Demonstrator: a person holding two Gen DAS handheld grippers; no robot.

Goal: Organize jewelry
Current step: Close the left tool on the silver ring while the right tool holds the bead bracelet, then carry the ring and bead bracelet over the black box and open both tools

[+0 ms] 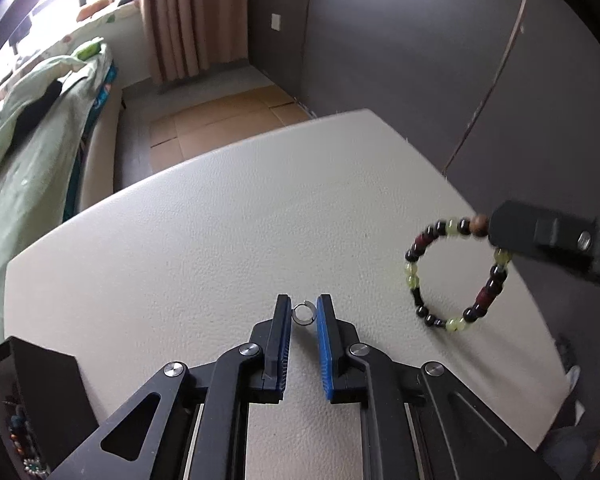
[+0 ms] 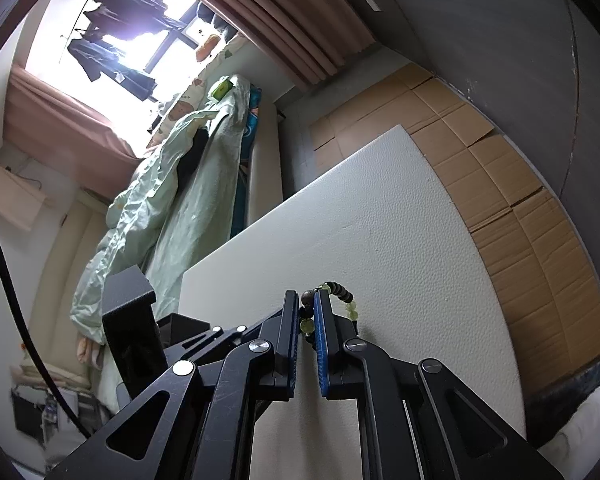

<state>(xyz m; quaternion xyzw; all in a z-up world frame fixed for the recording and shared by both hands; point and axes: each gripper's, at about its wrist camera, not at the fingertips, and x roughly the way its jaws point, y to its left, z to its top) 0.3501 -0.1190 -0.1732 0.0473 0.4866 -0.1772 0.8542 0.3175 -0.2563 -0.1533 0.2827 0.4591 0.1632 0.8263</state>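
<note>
Left wrist view, left to right. At 8 o'clock, a dark open-fronted jewelry stand [image 1: 32, 408] sits at the tabletop's [image 1: 180, 240] near-left corner, with beaded pieces inside; details too dim to tell. At 6 o'clock, the left gripper [image 1: 304, 316] has its pads set against either side of a small open silver ring [image 1: 303, 314], which stands on edge on the white surface: a pinch, as far as the view shows. At 3 o'clock, the right gripper [image 1: 496, 236] holds a beaded bracelet [image 1: 456, 276] of black, dark red and pale green beads, which hangs from the jaws just above the table.

Right wrist view. The stand [image 2: 132, 320] lies at 8 o'clock; the right gripper [image 2: 307, 320], at 6 o'clock, is clamped on the bracelet's [image 2: 340, 300] strand.

Assessment: the step in hand is securing the ring. The hold looks narrow and near the fingertips; the ring could roll or flip out. Recommended: confirm the pinch is centred, lift straight and slowly, avoid wrist roll, then carry toward the stand at 8 o'clock, keeping well apart from the hanging bracelet.
</note>
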